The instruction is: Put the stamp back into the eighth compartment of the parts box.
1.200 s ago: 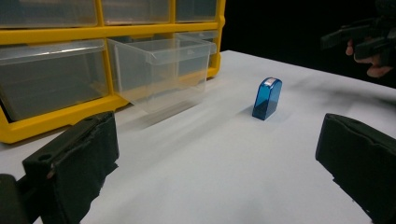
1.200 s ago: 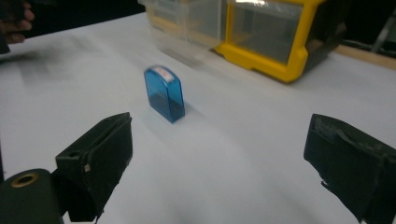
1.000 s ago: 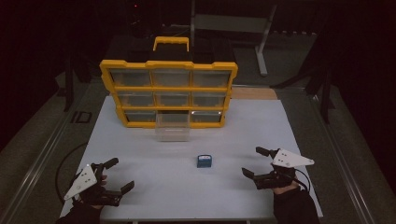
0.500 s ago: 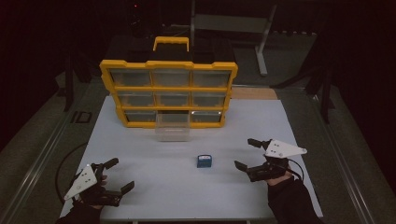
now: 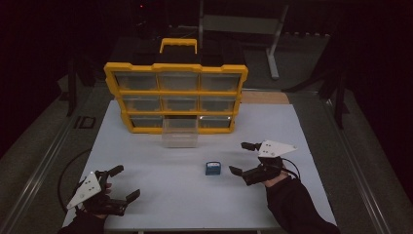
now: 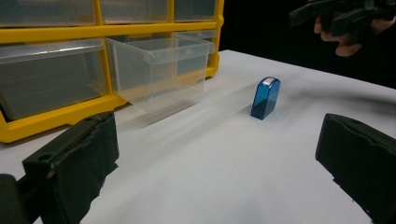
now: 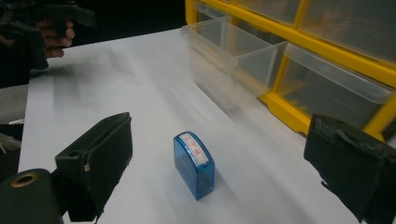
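Your right gripper [image 5: 245,158], jaws wide, points at the small blue stamp [image 5: 212,168] standing mid-desk [image 5: 292,126]. Centre the jaws around its narrow sides, then close. Left gripper [image 5: 122,183] rests wide apart.

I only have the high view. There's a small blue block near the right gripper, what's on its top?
Observer: In the right gripper view, the small translucent blue plastic block has a white label with red print on its rounded top, too blurred to read.
Operator: Is the right gripper lined up on it?
Observer: The right gripper is open, and the block stands ahead between its jaws, touching neither.
Operator: And the clear drawer?
Observer: In the left gripper view, the clear plastic drawer looks empty.
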### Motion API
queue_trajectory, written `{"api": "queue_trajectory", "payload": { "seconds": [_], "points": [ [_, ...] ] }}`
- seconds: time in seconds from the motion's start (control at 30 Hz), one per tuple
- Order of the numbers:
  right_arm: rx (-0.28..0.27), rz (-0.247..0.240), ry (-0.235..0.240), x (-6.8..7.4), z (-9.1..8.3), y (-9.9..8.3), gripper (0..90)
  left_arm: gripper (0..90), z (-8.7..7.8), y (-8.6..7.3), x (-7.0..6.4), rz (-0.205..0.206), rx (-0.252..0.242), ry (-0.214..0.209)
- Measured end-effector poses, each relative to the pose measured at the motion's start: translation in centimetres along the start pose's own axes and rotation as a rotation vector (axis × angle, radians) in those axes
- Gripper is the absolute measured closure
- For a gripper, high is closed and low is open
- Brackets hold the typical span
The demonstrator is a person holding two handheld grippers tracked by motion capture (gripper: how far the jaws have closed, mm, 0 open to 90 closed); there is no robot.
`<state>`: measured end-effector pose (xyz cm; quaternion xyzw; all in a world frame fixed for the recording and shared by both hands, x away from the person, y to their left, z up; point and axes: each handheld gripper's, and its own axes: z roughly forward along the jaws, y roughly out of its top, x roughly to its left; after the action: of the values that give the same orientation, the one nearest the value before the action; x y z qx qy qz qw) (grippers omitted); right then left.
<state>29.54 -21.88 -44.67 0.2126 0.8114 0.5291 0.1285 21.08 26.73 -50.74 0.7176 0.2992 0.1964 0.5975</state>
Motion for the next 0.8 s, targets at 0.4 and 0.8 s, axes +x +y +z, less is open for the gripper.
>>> {"api": "queue_trajectory", "payload": {
  "seconds": [0.4, 0.8],
  "points": [
    [0.042, -0.006, 0.144, -0.4, 3.3, -0.8, 8.7, 0.1, 0.0, 0.0, 0.0, -0.001, -0.002, -0.003],
    [0.103, -0.083, 0.224, -1.3, 5.0, -1.9, 25.4, 0.1, 0.0, 0.0, 0.0, 0.0, 0.0, -0.004]
  ]
}}
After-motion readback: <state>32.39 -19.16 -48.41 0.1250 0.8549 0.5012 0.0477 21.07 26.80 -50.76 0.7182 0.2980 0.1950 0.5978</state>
